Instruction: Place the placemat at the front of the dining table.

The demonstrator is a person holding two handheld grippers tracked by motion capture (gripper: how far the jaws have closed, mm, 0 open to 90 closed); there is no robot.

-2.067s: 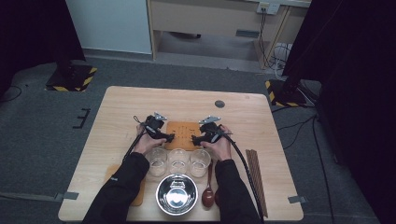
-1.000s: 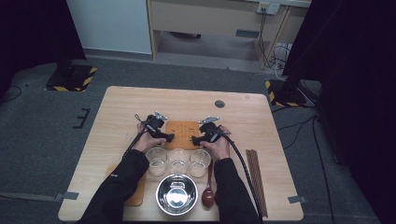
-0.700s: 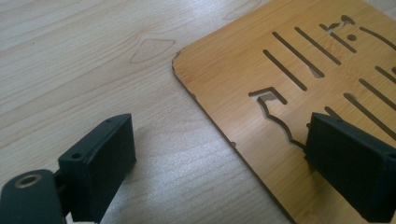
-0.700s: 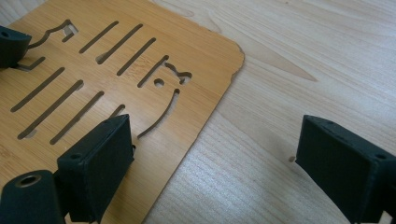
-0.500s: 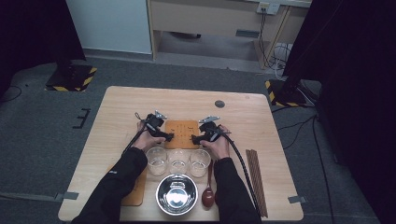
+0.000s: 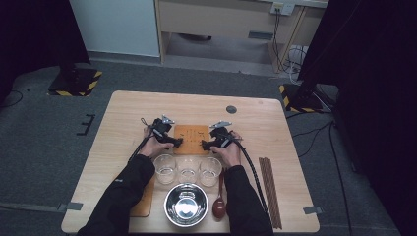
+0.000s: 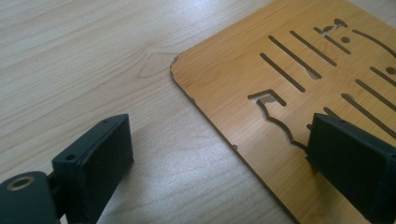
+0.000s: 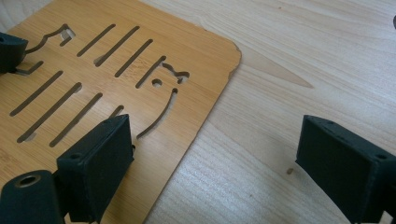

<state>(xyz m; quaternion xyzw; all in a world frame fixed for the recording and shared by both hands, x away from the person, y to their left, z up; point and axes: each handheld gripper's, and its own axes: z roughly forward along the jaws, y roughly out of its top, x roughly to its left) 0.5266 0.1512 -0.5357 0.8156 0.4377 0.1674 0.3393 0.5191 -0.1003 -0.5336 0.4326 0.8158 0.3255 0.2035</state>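
Lying flat mid-surface [image 6: 123,113]: slotted bamboo mat [image 6: 191,138], beyond three glasses. Straddling its left edge: left gripper [image 6: 178,143], fingers [image 7: 93,158] spread open. Straddling its right edge: right gripper [image 6: 202,145], fingers [image 8: 95,163] likewise gaping, gripping nothing.

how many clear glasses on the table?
3, in a row between the slotted bamboo mat and the steel bowl: left glass, middle glass, right glass. None seem hidden.

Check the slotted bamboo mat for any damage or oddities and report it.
The slotted bamboo mat has small chips along its near edge and rounded corner, seen in the left gripper view; its far corner looks nicked too. Otherwise nothing stands out.
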